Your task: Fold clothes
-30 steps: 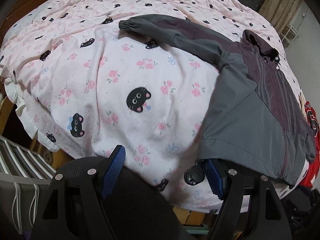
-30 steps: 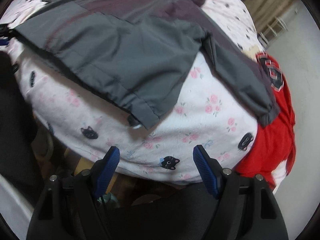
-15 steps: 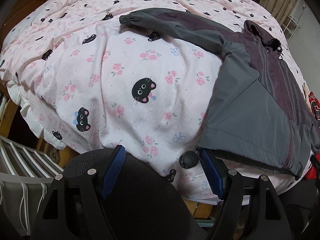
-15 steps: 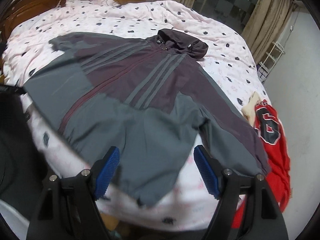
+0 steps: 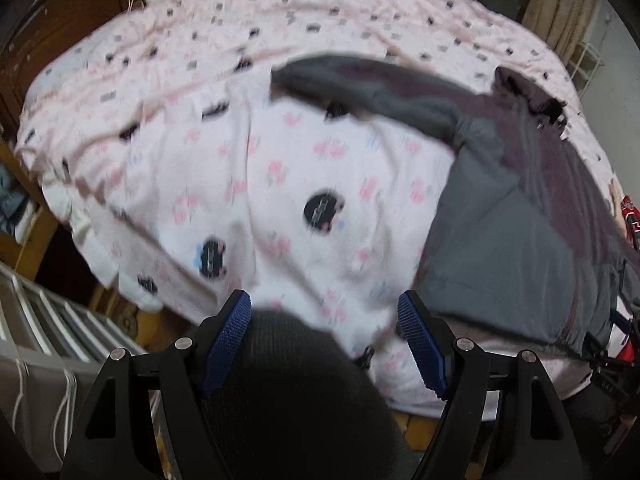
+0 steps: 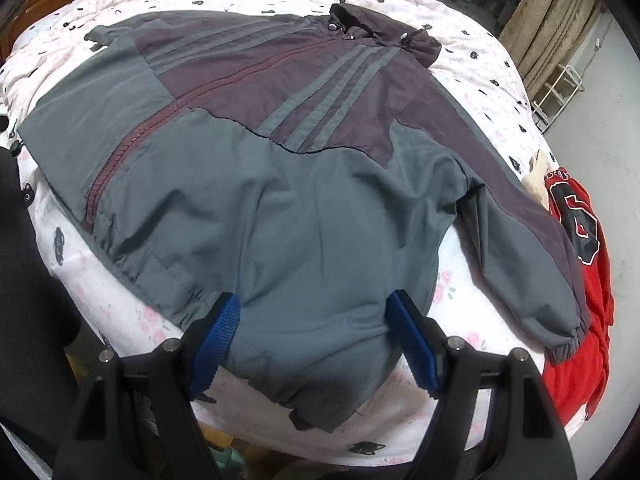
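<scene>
The right gripper (image 6: pixel 316 338) has swung from the bed edge to above the hem of the grey-and-maroon zip-up hooded jacket (image 6: pixel 280 168), lying flat on the pink cat-print quilt (image 5: pixel 280 168), both it and the left gripper (image 5: pixel 326 344) spread and empty, so folding has not begun.

Home bedroom: quilted bed (image 5: pixel 280 160), curtains (image 6: pixel 552 20).

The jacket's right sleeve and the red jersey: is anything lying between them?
No: in the right wrist view the jacket's sleeve lies straight against the red jersey.
</scene>
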